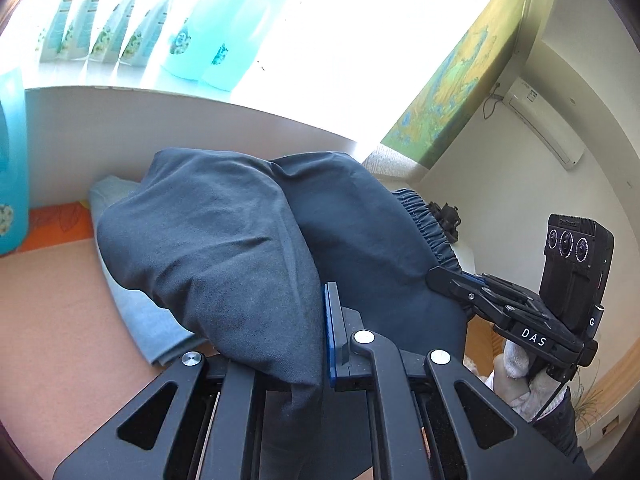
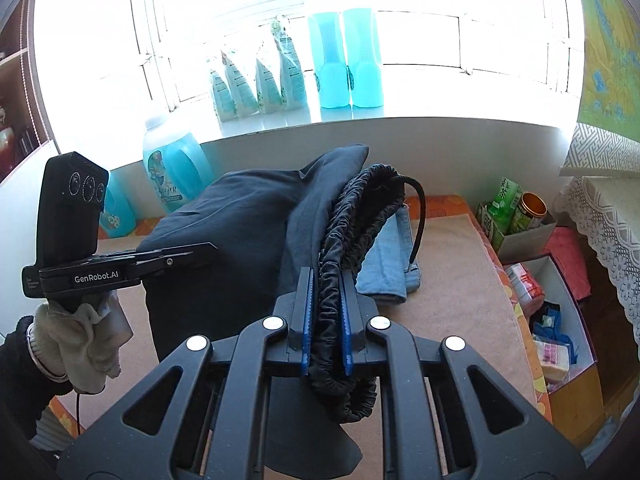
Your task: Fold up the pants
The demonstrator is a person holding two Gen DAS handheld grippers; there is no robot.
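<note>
Dark navy pants (image 1: 224,240) hang bunched in the air between both grippers, above a peach-coloured mat (image 1: 52,320). My left gripper (image 1: 320,336) is shut on a fold of the pants' fabric, which drapes over and hides its left finger. My right gripper (image 2: 325,312) is shut on the gathered elastic waistband (image 2: 352,224), with a black drawstring (image 2: 418,216) looping out to the right. The right gripper also shows in the left wrist view (image 1: 444,280), and the left gripper in the right wrist view (image 2: 200,256), both clamped on the pants (image 2: 240,216).
A folded light-blue garment (image 2: 394,264) lies on the mat (image 2: 452,280) under the pants; it also shows in the left wrist view (image 1: 140,312). Blue detergent bottles (image 2: 176,168) and pouches (image 2: 256,80) stand along the window sill. Open boxes (image 2: 556,312) of packets sit off the right edge.
</note>
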